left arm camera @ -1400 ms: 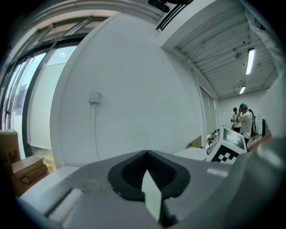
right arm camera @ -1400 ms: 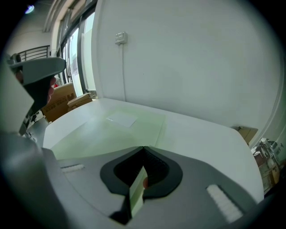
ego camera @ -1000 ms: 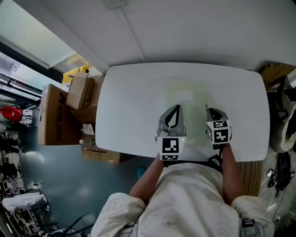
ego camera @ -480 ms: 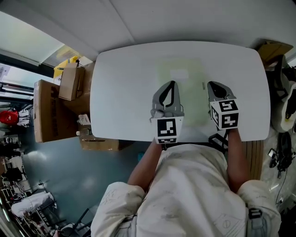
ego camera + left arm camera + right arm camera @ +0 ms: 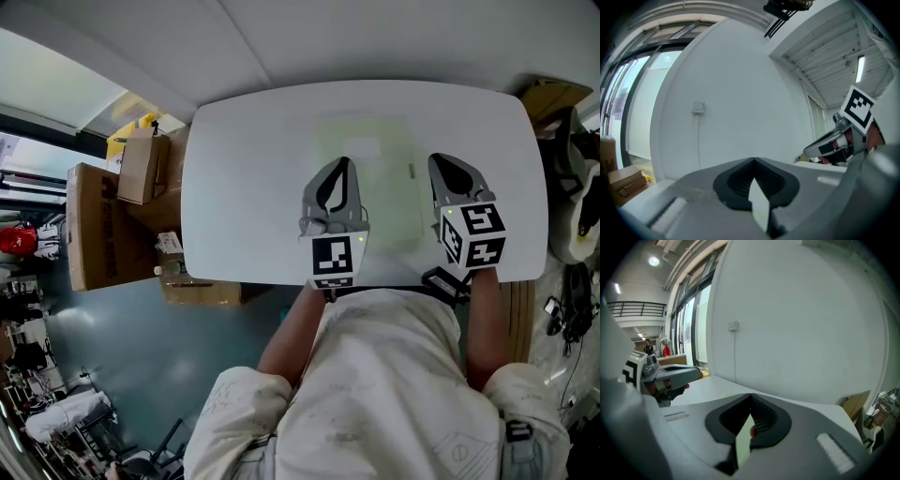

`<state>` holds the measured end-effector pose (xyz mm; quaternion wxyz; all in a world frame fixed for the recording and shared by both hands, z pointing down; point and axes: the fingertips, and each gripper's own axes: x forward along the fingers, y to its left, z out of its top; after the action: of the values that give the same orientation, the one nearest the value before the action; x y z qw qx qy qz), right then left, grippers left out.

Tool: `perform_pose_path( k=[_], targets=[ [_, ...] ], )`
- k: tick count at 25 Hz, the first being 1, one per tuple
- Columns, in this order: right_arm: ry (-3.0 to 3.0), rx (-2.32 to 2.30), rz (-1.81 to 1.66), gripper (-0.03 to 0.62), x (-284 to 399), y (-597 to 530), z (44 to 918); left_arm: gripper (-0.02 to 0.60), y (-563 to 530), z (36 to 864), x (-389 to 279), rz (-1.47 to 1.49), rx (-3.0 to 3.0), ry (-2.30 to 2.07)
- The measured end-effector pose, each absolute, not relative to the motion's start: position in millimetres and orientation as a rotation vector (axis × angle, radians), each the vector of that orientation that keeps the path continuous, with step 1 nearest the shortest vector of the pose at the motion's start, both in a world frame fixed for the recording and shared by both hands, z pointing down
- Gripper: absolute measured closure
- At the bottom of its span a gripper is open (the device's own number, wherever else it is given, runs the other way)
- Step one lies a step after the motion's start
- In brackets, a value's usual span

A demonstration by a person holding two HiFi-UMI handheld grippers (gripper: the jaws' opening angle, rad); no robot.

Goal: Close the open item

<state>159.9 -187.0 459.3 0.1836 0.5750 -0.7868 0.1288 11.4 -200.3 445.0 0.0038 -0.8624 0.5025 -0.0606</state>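
Fingers (image 5: 693, 192) of left gripper (image 5: 339, 165) and right gripper (image 5: 439, 162) pressed together, empty, near pale flat folder-like item (image 5: 389, 197): likely light, thin, floppy, so lift an outer edge.

Workroom interior, white table by wall.
White table (image 5: 244, 187) before a plain white wall (image 5: 394, 37) bearing a small switch plate (image 5: 698, 108); cardboard boxes (image 5: 94, 225) on blue-grey floor (image 5: 141, 356) beside the table; tall windows (image 5: 618, 103); ceiling lamp (image 5: 654, 261) lit.

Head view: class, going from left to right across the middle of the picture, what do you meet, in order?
Red item → large cardboard box → left claw → right claw.
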Motion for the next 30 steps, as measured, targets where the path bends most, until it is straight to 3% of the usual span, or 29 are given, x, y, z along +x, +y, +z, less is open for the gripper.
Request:
perform_pose_path(
  k=[30],
  targets=[
    [-2.404, 1.841, -0.044, 0.592, 148, -163, 326, 0.581, -187, 351, -14, -0.034, -2.635, 1.646]
  ],
)
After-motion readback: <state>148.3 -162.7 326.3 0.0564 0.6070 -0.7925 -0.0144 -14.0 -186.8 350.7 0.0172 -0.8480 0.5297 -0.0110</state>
